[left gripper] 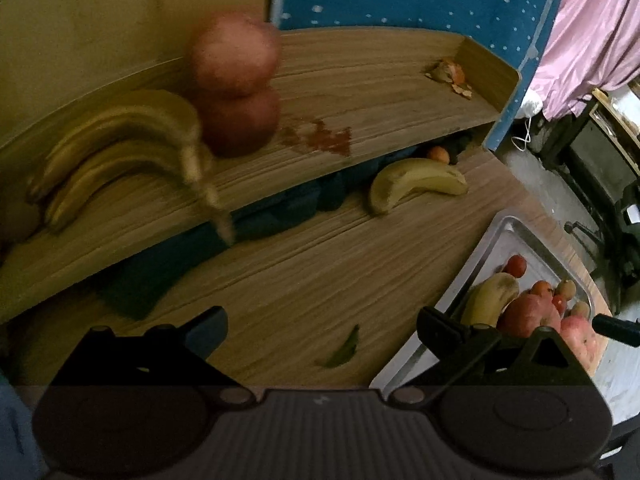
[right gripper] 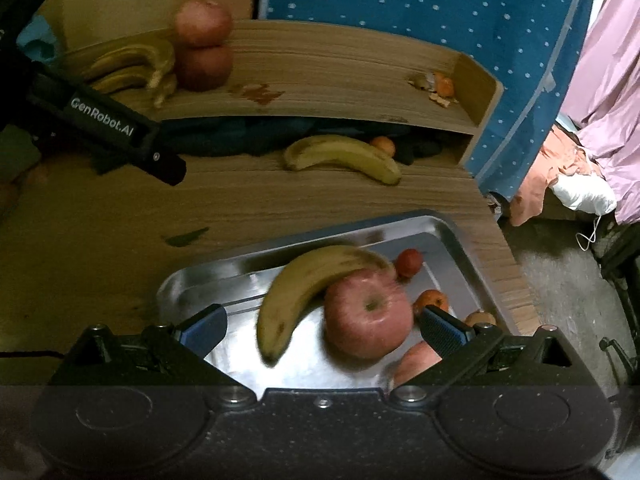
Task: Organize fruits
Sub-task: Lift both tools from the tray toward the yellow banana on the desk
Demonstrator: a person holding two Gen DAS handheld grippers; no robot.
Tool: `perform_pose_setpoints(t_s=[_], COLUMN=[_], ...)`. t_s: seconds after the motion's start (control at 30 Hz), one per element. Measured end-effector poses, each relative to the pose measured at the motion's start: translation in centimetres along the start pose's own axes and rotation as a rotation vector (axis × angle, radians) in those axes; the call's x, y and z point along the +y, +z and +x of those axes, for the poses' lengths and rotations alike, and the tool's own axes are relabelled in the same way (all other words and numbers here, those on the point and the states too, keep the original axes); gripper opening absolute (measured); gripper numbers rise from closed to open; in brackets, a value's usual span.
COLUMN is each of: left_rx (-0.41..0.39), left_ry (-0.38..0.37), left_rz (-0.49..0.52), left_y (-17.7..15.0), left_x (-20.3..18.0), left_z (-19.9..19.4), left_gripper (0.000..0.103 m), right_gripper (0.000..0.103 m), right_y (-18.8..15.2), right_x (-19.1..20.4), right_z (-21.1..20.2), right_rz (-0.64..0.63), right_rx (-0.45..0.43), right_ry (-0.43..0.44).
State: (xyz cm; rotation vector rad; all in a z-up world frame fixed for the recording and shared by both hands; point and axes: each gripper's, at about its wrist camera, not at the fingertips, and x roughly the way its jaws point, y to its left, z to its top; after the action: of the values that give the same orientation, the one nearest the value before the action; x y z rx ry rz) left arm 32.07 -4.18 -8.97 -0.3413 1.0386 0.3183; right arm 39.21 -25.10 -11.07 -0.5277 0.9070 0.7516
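My right gripper (right gripper: 322, 330) hangs open over the steel tray (right gripper: 448, 232), its jaws either side of a banana (right gripper: 296, 292) and a red apple (right gripper: 368, 316), touching neither. Small tomatoes (right gripper: 409, 263) and an orange fruit (right gripper: 431, 301) lie further in. My left gripper (left gripper: 322, 330) is open and empty above the wooden table (left gripper: 280, 280). On the raised shelf (left gripper: 380, 92) a banana bunch (left gripper: 120, 152) lies beside two stacked apples (left gripper: 236, 88). A single banana (left gripper: 416, 182) rests on the table under the shelf edge. From the right wrist, the left gripper's finger (right gripper: 112, 128) shows at left.
Orange peel (left gripper: 450, 74) sits at the shelf's right end. A small orange fruit (left gripper: 438, 155) and dark cloth (left gripper: 280, 208) lie beneath the shelf. A green leaf scrap (left gripper: 342, 350) is on the table. Blue dotted fabric (right gripper: 400, 8) hangs behind; pink cloth (right gripper: 612, 92) at right.
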Motion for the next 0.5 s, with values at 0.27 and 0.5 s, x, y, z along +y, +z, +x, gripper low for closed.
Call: perform_pose_setpoints(t_s=[0.27,0.5], left_rx=[0.026,0.034], left_ry=[-0.003,-0.011], left_rz=[0.076,0.153], left_y=[2.5,4.5], left_x=[-3.3,-6.0], left_z=[3.0,5.7], left_gripper=[0.103,0.103], right_gripper=[0.102,0.102], right_y=[1.3,3.0], right_x=[-3.6,-7.3], right_z=[2.6,4.9], right_rz=[0.019,0.012], right_rx=[-0.007,-0.021], right_ry=[-0.023,-0.066])
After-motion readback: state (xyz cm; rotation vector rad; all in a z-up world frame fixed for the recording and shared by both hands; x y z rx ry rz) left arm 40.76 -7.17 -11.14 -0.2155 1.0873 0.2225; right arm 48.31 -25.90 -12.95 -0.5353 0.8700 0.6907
